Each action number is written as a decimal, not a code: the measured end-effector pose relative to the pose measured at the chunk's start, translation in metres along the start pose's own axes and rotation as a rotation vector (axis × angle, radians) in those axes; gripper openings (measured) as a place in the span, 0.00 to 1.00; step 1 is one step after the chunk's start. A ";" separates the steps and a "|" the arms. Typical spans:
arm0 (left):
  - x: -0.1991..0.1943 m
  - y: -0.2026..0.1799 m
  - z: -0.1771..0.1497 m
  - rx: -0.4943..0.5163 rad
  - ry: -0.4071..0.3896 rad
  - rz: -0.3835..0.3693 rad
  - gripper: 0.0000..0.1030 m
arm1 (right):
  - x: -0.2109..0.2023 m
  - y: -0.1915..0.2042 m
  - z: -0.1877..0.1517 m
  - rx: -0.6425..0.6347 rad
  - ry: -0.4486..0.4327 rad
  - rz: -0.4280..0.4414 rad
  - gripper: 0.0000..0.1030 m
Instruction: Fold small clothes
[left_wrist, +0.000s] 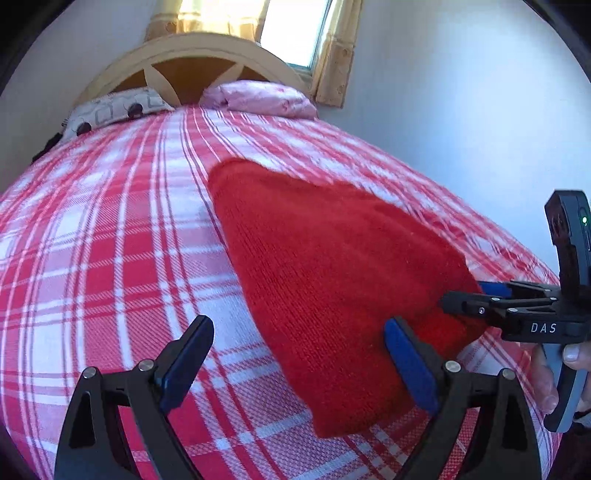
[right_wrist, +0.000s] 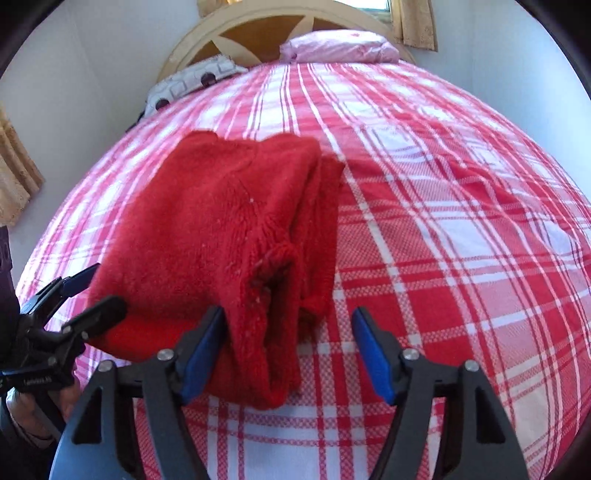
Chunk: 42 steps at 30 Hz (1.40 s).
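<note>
A red knitted garment (left_wrist: 332, 258) lies folded on the plaid bedspread (left_wrist: 110, 240). My left gripper (left_wrist: 301, 358) is open wide just above it, with one fingertip (left_wrist: 399, 332) over the knit and the other over bare bedspread. In the right wrist view the garment (right_wrist: 207, 229) shows stacked layers and a cuff opening near its front edge. My right gripper (right_wrist: 290, 352) stands open around that front corner; the left pad (right_wrist: 205, 350) is at the fabric, while the right pad stands apart from it. The left gripper (right_wrist: 105, 286) shows open at the garment's left edge. The right gripper (left_wrist: 469, 295) reaches in at the garment's right edge.
A patterned pillow (left_wrist: 110, 110) and a pink pillow (left_wrist: 262, 98) lie by the wooden headboard (left_wrist: 192, 55). A window (left_wrist: 291, 29) is behind it. White walls flank the bed. A hand (left_wrist: 554, 376) holds the right gripper's handle.
</note>
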<state>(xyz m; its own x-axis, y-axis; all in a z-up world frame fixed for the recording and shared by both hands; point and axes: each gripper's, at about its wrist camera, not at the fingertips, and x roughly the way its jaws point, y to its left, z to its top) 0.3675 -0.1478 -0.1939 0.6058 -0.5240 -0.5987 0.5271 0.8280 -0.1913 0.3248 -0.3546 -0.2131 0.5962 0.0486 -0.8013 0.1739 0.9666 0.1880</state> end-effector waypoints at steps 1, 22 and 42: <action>-0.006 0.003 0.002 -0.009 -0.037 0.017 0.91 | -0.004 -0.001 0.001 0.005 -0.018 0.001 0.62; -0.004 0.027 0.009 -0.123 -0.031 0.057 0.91 | -0.016 -0.041 0.010 0.085 -0.030 0.191 0.60; 0.081 0.061 0.056 -0.226 0.119 -0.080 0.91 | 0.067 -0.053 0.087 0.177 0.101 0.245 0.85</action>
<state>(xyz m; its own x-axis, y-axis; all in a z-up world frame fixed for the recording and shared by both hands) 0.4820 -0.1509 -0.2107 0.4862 -0.5737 -0.6591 0.4160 0.8153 -0.4028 0.4238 -0.4239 -0.2277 0.5577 0.3082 -0.7707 0.1735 0.8647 0.4714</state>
